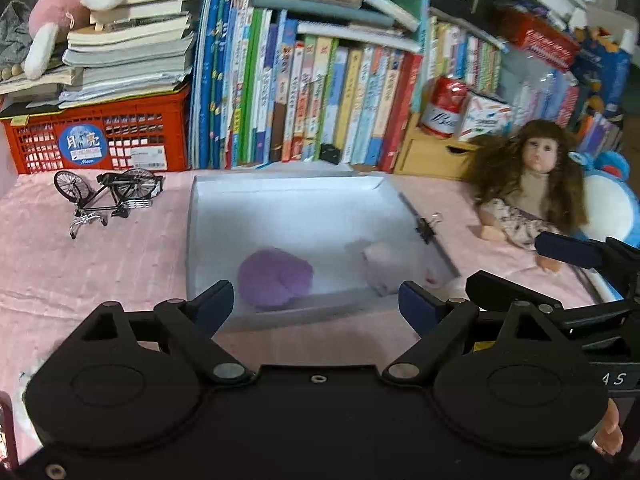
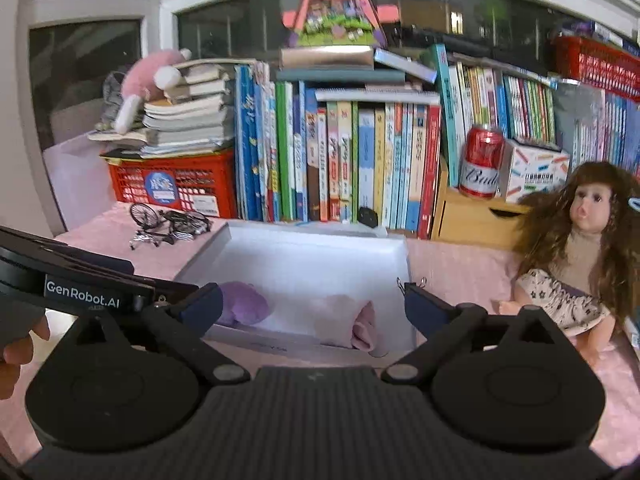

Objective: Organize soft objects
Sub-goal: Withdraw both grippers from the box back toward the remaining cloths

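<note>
Pink cloth [image 1: 100, 256] covers the desk, books [image 1: 304, 92] banked behind. White box [image 1: 288, 184] sits centre. Inside: purple plush [image 1: 275, 277] at 7 o'clock, pink plush [image 1: 394, 266] at 5 o'clock, apart. Left gripper [image 1: 316, 300] and right gripper [image 2: 314, 304] hover over the near rim, jaws wide, nothing between them; likely both drops done. Doll [image 2: 576, 248] sits outside at 3 o'clock.

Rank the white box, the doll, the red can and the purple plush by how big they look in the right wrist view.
1. White box
2. Doll, though it sits nearer the camera than the can
3. Red can and purple plush look alike; the plush is partly hidden, so unranked.
</note>
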A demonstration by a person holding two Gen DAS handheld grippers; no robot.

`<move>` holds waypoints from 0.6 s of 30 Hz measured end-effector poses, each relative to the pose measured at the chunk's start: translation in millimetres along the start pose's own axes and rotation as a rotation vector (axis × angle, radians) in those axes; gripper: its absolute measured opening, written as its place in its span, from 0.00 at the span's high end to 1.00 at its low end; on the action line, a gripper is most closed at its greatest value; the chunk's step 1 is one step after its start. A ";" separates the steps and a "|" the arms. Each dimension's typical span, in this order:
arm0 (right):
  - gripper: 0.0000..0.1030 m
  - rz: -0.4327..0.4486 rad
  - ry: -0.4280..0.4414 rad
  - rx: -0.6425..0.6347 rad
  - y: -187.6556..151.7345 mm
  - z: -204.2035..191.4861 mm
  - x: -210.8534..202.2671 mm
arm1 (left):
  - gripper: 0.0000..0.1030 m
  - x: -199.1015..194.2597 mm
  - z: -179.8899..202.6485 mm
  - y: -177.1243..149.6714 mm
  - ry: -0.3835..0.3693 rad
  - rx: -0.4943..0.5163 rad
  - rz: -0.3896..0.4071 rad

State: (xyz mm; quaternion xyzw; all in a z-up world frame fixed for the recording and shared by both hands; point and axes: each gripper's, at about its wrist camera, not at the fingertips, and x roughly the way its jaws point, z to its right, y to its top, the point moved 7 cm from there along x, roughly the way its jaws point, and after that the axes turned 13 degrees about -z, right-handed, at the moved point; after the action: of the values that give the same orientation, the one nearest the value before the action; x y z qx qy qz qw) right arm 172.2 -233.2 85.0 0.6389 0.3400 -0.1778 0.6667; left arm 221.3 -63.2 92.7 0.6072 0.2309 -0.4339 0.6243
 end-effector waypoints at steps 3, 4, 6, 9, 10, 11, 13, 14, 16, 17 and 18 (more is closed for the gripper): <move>0.00 0.035 0.010 -0.018 -5.0 -5.3 -16.5 | 0.12 -15.4 4.4 -10.8 -0.020 0.018 0.039; 0.00 0.046 0.009 -0.027 -7.1 -7.4 -21.7 | 0.11 -20.0 5.7 -14.9 -0.024 0.025 0.051; 0.00 0.067 0.006 -0.045 -11.8 -11.6 -31.8 | 0.11 -28.0 9.3 -23.9 -0.030 0.042 0.073; 0.00 0.095 0.011 -0.063 -20.3 -17.9 -43.8 | 0.11 -37.7 12.9 -37.0 -0.037 0.054 0.097; 0.00 0.105 0.009 -0.065 -23.6 -19.3 -47.2 | 0.11 -40.4 13.5 -41.5 -0.037 0.057 0.107; 0.00 0.114 0.010 -0.065 -27.6 -20.5 -50.3 | 0.11 -43.7 14.8 -47.7 -0.035 0.060 0.123; 0.00 0.128 0.016 -0.054 -36.7 -22.0 -54.1 | 0.11 -47.8 16.0 -59.6 -0.028 0.058 0.154; 0.00 0.134 0.019 -0.046 -42.2 -22.5 -55.1 | 0.11 -48.7 16.6 -66.4 -0.023 0.056 0.170; 0.00 0.142 0.021 -0.035 -53.8 -23.4 -56.0 | 0.11 -48.2 17.0 -80.1 -0.012 0.050 0.193; 0.00 0.144 0.019 -0.029 -59.9 -23.8 -56.3 | 0.10 -47.4 17.2 -87.0 -0.005 0.046 0.200; 0.00 0.149 0.017 -0.025 -65.7 -23.9 -56.9 | 0.10 -46.5 17.0 -94.6 0.002 0.041 0.208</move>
State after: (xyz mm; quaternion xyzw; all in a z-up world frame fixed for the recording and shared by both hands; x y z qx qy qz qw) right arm 82.5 -229.1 76.9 0.6555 0.2996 -0.1179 0.6831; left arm 115.4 -56.6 80.5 0.6408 0.1582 -0.3707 0.6534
